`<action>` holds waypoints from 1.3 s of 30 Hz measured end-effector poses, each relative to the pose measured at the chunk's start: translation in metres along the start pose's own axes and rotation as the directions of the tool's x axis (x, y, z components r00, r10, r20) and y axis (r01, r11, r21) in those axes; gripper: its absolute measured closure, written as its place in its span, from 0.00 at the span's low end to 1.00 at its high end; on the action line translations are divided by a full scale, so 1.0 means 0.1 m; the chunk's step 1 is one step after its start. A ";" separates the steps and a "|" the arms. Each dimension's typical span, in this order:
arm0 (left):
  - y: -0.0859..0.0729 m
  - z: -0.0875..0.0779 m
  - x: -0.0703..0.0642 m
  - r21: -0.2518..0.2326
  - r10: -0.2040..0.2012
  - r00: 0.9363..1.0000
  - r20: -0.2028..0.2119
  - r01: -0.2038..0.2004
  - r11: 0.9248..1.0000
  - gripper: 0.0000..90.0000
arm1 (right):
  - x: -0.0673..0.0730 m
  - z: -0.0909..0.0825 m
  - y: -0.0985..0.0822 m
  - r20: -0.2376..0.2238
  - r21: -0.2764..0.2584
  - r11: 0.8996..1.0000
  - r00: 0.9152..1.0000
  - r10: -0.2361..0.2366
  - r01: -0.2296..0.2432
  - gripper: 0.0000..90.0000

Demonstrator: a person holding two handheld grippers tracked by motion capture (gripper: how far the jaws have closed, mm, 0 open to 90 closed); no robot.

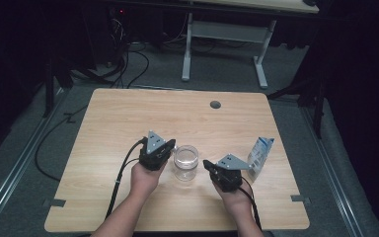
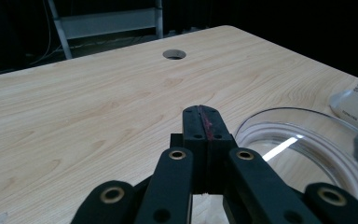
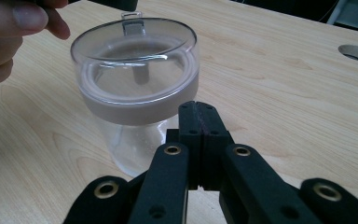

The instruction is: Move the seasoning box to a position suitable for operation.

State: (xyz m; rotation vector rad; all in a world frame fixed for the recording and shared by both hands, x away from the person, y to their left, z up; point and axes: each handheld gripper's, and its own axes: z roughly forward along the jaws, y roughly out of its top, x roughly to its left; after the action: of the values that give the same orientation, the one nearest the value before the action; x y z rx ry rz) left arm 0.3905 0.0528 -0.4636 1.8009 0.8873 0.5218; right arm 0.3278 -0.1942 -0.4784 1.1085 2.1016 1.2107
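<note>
Left tongs (image 1: 170,144) jaws pressed together, empty; right tongs (image 1: 206,164) likewise; both hands low, side by side

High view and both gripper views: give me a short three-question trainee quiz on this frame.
1. True or false: the lid is on the clear jar.
2. Which stands nearest the right gripper on its outer side? A) a mug B) a small carton C) a bowl
3. What state are the left gripper and the right gripper in, and is anything between their jaws?

Key
1. True; a clear lid with a pale band sits on top.
2. B; the carton stands near the table edge.
3. Both are shut, with nothing between the jaws; they sit on either side of the jar.
</note>
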 end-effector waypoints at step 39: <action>-0.04 0.03 0.04 0.011 -0.019 1.000 0.000 0.019 1.000 1.00 | 0.11 -0.04 0.06 -0.028 -0.061 0.998 0.999 -0.022 0.021 1.00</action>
State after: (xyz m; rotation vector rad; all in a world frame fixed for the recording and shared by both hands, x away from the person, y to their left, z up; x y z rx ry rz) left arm 0.3931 0.0549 -0.4688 1.8007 0.9076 0.5058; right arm 0.3214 -0.1852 -0.4714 1.0449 2.0780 1.2791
